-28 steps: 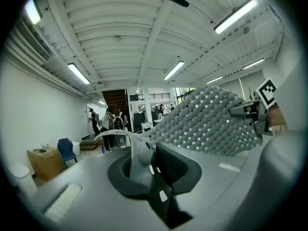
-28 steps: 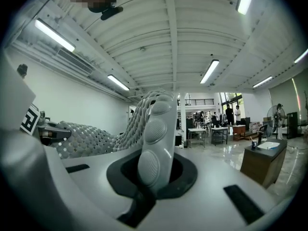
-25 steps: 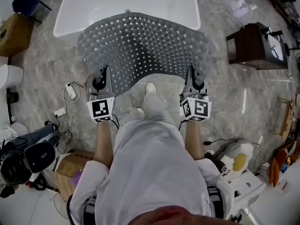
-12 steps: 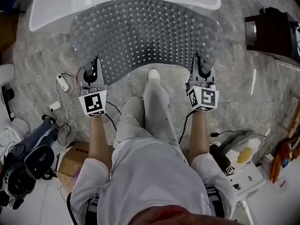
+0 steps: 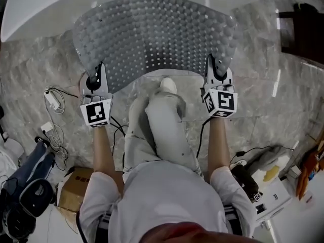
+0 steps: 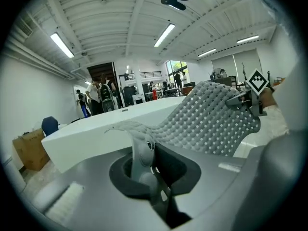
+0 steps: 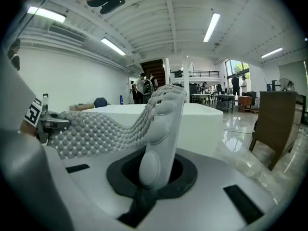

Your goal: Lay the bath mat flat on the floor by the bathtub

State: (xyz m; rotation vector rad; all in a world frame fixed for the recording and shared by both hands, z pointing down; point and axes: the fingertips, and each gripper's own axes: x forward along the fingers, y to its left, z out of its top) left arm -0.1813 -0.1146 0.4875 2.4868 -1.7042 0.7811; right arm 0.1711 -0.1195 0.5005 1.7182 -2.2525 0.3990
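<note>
Pinching the mat (image 5: 157,39) by its near corners, the left gripper (image 5: 94,76) and right gripper (image 5: 216,70) had sunk lower beside the tub (image 5: 35,9), so laying looked close.

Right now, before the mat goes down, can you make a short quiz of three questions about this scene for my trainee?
1. True or false: the bath mat already lies flat on the floor.
2. What is between the jaws of the left gripper? A) a corner of the bath mat B) a towel C) nothing
3. How many grippers hold the bath mat, and what white thing stands beyond it?
Key: 1. False; it hangs between the left gripper and the right gripper. 2. A. 3. Two; the bathtub.
</note>
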